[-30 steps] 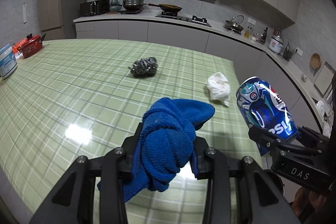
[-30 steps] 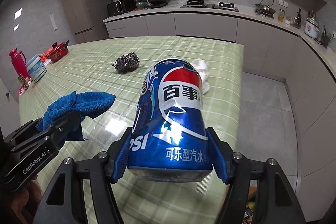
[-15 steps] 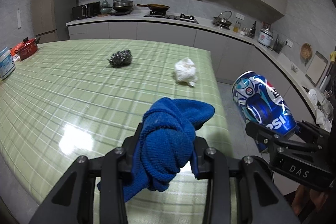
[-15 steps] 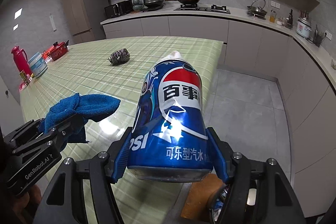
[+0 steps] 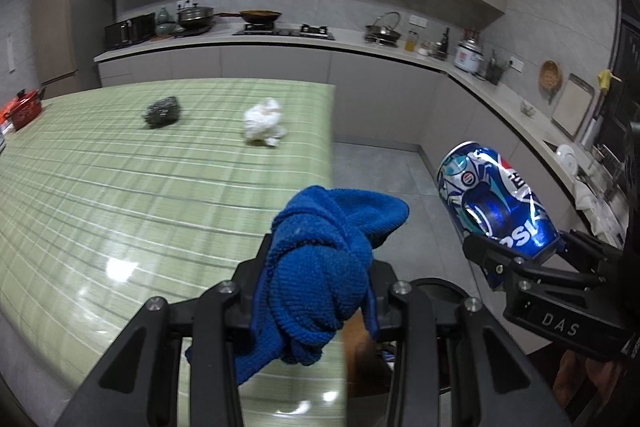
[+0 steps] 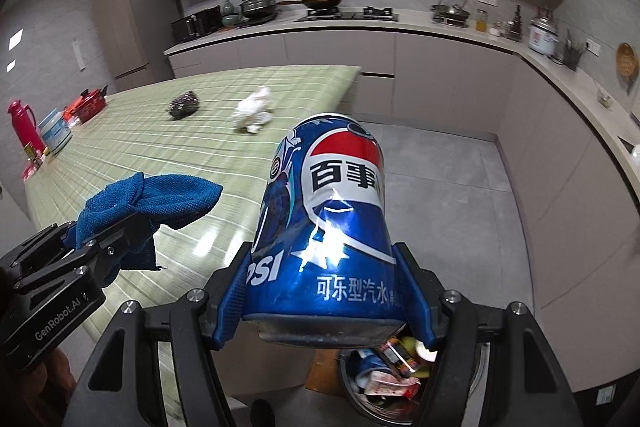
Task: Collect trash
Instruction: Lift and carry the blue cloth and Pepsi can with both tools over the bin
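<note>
Two tongs pinch a cloth [image 5: 320, 259] and a can [image 6: 324, 223] above a trash-filled bin [image 6: 384, 383].

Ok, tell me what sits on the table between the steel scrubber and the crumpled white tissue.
Nothing: only bare green checked tablecloth runs between the steel scrubber and the crumpled white tissue. Both wrist views show it, the left most clearly.

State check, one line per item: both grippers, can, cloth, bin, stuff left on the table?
Left gripper: shut on blue cloth.
Right gripper: shut on cola can, dented.
Trash bin: open, holding rubbish.
White paper wad: crumpled, on table.
Steel scrubber: on table.
</note>
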Demonstrator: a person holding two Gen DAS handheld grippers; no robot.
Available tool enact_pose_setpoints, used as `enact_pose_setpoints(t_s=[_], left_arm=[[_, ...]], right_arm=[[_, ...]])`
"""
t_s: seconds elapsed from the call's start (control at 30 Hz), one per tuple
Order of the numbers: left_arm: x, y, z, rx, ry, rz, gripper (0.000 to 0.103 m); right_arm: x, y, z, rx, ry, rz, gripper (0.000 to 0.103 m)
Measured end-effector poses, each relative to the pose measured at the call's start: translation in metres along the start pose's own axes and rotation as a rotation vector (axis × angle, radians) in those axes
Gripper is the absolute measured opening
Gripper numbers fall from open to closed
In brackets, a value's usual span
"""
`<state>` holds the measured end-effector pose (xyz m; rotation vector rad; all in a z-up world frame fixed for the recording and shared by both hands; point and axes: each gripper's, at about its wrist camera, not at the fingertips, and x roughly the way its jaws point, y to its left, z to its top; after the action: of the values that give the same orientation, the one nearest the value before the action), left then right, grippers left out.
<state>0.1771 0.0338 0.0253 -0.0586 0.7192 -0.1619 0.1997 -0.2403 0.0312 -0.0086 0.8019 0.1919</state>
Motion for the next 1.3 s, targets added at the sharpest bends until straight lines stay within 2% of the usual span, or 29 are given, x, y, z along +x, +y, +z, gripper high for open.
enact_pose_setpoints(t_s=[0.33,0.53,0.97,1.3], left_arm=[[0.021,-0.073,-0.021,0.073,0.053,-0.084,0.038],[0.033,-0.103,-0.041,0.102,0.103,-0.118,0.038],[0.067,-0.133,-0.088,0.129,0.22,-0.145,0.038],[0.114,-0.149,-0.126,0.137,0.342,-0.154,0.038]], right_arm=[[-0.019,-0.075,-0.034,0.083,0.022,-0.08,0.069],[-0.021,-0.105,-0.06,0.127,0.052,-0.11,0.069],[0.006,-0.14,-0.121,0.189,0.155,-0.138,0.069],[0.057,-0.154,-0.145,0.217,0.261,-0.107,0.069]])
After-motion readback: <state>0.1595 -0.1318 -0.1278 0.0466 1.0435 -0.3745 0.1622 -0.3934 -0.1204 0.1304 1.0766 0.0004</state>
